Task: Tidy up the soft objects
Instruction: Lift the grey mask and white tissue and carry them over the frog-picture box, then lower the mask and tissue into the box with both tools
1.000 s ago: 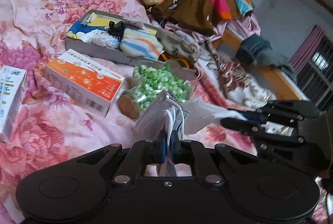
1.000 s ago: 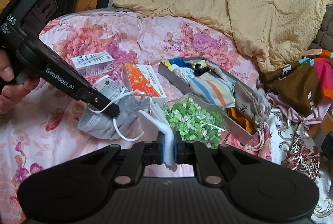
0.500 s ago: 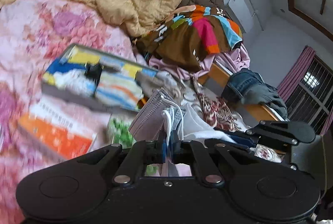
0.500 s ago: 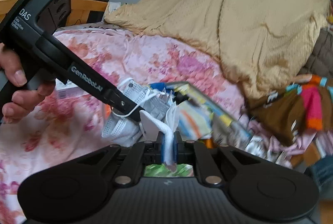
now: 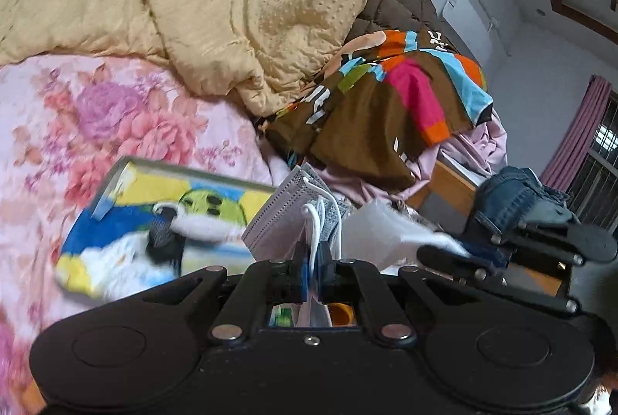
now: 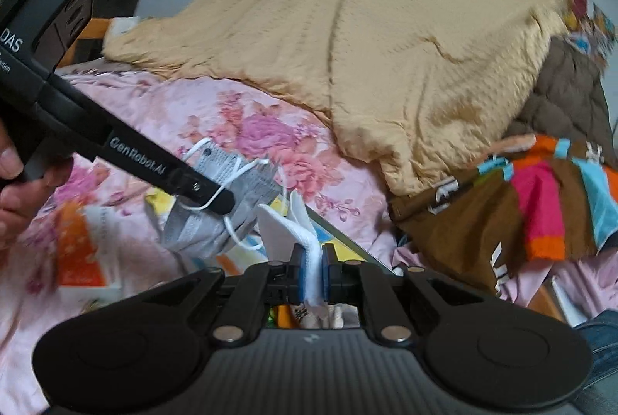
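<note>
My left gripper (image 5: 314,256) is shut on a grey face mask (image 5: 284,218); its white ear loops hang over the fingers. It holds the mask in the air above the long shallow box (image 5: 127,179) of colourful soft items. In the right wrist view the left gripper (image 6: 222,200) reaches in from the left with the grey mask (image 6: 247,179) hanging from its tip. My right gripper (image 6: 313,272) is shut on a folded white mask (image 6: 284,231), just right of the grey one. The left wrist view also shows the right gripper (image 5: 428,253) and white mask (image 5: 382,229).
A pink floral bedspread (image 5: 96,114) lies below, with a tan blanket (image 6: 386,48) heaped behind it. A brown multicoloured garment (image 5: 386,106) and jeans (image 5: 510,195) lie at the right. An orange carton (image 6: 77,253) sits at the left, and a hand (image 6: 11,183) holds the left gripper.
Both grippers rose and travelled across the bed with their masks still held. The green-candy jar and cartons slid down and out of the left wrist view, and the blanket and garments loom larger.
</note>
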Demonstrator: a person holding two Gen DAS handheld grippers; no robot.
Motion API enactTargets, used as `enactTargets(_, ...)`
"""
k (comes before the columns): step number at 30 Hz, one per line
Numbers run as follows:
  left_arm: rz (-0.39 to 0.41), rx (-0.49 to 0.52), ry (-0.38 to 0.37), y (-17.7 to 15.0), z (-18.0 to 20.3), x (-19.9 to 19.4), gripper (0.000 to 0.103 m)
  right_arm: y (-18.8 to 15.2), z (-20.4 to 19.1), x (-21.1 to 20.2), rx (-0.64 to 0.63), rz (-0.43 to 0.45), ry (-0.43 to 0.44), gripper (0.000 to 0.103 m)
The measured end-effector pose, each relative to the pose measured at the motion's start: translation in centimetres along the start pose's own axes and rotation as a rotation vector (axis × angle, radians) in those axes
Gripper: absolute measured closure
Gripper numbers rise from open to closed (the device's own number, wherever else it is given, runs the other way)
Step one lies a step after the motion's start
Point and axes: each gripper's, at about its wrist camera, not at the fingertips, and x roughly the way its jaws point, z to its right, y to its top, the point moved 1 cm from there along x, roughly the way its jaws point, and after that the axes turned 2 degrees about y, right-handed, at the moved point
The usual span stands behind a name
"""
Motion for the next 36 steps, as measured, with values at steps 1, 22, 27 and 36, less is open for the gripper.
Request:
enactTargets(1, 0.002, 0.002, -0.003, 0.5, -0.1, 0.8, 0.099, -0.1, 0.4, 0.6, 0.006, -0.005, -0.003, 0.094)
enactTargets(22, -0.056, -0.066, 0.044, 5.8, -6.7, 12.7, 0.099, 3.8, 6.0, 14.4, 0.031, -0.057, 0.067, 0.094)
enactTargets(27, -0.089, -0.048, 0.080, 6.0, -7.5, 13.9, 0.099, 2.9, 6.3, 16.4, 0.116, -0.051, 0.106, 0.094)
enactTargets(36, -0.143, -0.031, 0.130, 5.5, -8.6, 14.9, 0.097, 2.1, 5.9, 18.4, 0.169, -0.074, 0.173, 0.094)
